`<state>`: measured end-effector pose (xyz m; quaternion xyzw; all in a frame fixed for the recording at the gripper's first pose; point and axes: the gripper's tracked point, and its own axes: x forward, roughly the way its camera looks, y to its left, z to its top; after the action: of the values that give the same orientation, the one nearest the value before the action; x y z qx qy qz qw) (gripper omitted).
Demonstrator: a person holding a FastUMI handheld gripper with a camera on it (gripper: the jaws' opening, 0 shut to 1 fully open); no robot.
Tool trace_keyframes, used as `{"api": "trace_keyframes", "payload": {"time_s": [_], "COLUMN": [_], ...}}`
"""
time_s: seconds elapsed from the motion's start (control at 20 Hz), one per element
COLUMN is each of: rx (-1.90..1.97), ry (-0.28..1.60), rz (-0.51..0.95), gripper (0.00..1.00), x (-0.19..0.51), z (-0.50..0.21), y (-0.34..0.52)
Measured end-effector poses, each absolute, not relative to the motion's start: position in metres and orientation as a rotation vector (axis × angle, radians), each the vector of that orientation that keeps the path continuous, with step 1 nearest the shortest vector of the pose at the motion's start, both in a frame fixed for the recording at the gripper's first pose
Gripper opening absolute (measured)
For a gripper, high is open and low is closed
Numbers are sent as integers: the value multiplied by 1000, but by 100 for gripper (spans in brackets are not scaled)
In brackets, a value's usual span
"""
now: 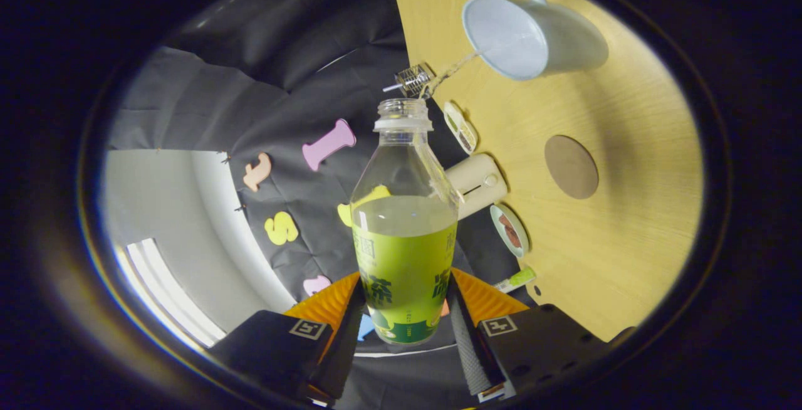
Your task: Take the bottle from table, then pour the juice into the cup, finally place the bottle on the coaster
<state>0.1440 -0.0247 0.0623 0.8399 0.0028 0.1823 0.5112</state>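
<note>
My gripper [404, 316] is shut on a clear bottle [404, 228] with a green label, both fingers pressing its lower body. The bottle is uncapped and tipped on its side relative to the wooden table [626, 241]. A thin stream of juice [452, 71] runs from its mouth into a white cup [532, 37] with a handle, which stands on the table beyond the fingers. Pale liquid fills about half the bottle. A round brown coaster [571, 167] lies on the table, between the cup and my fingers.
Along the table's back edge, by the black cloth wall, stand a small wire basket [413, 79], a little two-part dish [460, 126], a cream canister [477, 183], a small round dish [510, 229] and a green marker [517, 279].
</note>
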Motion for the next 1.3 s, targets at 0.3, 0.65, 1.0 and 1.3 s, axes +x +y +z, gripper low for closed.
{"api": "trace_keyframes", "payload": {"time_s": [0.3, 0.65, 1.0, 1.3], "rx": [2091, 2138, 2168, 2209], "ry": [-15, -62, -57, -69], "rz": [435, 461, 461, 466], "gripper": [74, 74, 74, 74], "x": [144, 144, 143, 143], "z": [67, 79, 82, 87], "y": [-35, -44, -51, -57]}}
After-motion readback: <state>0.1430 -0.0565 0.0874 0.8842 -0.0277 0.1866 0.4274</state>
